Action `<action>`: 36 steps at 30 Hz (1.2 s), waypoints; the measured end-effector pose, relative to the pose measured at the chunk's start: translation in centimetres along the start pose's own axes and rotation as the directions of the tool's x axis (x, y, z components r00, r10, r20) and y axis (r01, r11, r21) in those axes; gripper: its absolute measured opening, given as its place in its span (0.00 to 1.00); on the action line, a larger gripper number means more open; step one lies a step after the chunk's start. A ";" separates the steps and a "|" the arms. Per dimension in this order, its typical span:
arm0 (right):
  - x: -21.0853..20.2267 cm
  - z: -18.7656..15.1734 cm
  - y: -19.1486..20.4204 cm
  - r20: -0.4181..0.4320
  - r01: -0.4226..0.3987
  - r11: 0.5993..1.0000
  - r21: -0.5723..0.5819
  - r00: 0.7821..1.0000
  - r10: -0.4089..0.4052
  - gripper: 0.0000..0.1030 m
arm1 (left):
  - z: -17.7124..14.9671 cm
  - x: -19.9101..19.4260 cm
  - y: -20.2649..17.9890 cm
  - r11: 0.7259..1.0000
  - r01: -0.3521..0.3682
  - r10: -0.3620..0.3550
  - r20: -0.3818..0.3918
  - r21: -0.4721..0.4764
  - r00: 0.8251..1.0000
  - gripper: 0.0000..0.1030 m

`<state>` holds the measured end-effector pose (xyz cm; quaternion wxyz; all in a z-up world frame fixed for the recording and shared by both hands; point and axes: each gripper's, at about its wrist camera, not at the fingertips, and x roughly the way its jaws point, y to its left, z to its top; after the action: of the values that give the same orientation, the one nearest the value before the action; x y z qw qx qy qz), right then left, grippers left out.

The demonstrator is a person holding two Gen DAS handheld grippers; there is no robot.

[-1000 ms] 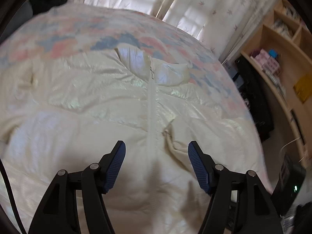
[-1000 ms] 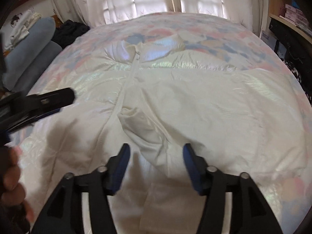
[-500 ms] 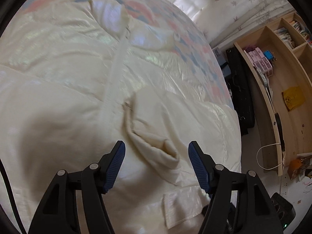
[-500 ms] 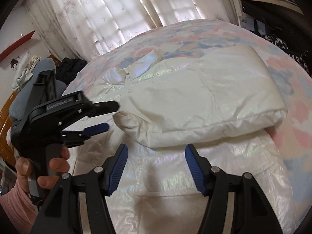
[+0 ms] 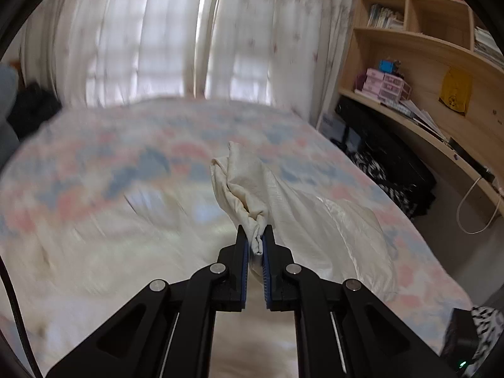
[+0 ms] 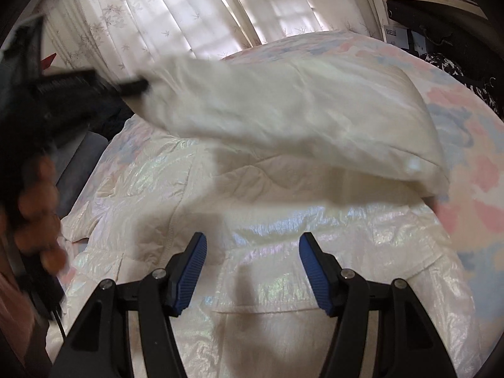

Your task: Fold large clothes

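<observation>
Two grippers work over one cream jacket (image 6: pixel 283 245) spread across one bed (image 6: pixel 472 145). Nearest, the right gripper (image 6: pixel 252 271) hangs with its jaws apart above the hem, holding nothing. Further off, the left gripper (image 5: pixel 255 245) is clamped on the cuff of one sleeve (image 5: pixel 283 195), lifted clear of the body; the sleeve's long axis runs from cuff at left to shoulder at right. Beyond hang two curtains (image 5: pixel 157 37).

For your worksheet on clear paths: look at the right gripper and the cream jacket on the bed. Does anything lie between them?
Nothing visible does. The right gripper hangs open directly over the cream jacket, with only air between. The sleeve that the left gripper is lifting hangs farther back, not in the way.
</observation>
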<state>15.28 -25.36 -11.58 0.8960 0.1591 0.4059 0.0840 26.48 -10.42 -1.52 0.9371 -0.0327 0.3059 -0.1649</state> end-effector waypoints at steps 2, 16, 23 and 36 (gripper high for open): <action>-0.7 0.4 0.1 0.002 0.000 1.000 -0.001 1.000 0.000 0.60 | 0.7 -0.5 1.3 0.999 -0.047 0.047 0.025 0.022 0.999 0.05; -3.1 6.4 -6.0 -0.062 0.120 0.990 0.070 0.991 -0.116 0.63 | -8.1 5.6 16.6 0.960 -0.264 0.233 -0.262 -0.091 0.936 0.13; 1.3 10.4 -10.8 -0.134 0.058 0.964 0.260 0.991 -0.023 0.64 | -9.0 6.4 19.2 0.952 -0.172 0.096 -0.286 -0.253 0.953 0.67; 13.1 13.6 -16.9 -0.141 -0.042 0.889 0.456 0.983 0.119 0.63 | -7.9 11.6 20.6 0.930 -0.168 0.053 -0.332 -0.327 0.942 0.45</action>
<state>34.52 -40.42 -18.28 0.7937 0.3716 0.4801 0.0378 36.65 5.48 -17.76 0.8627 -0.1545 0.4782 -0.0571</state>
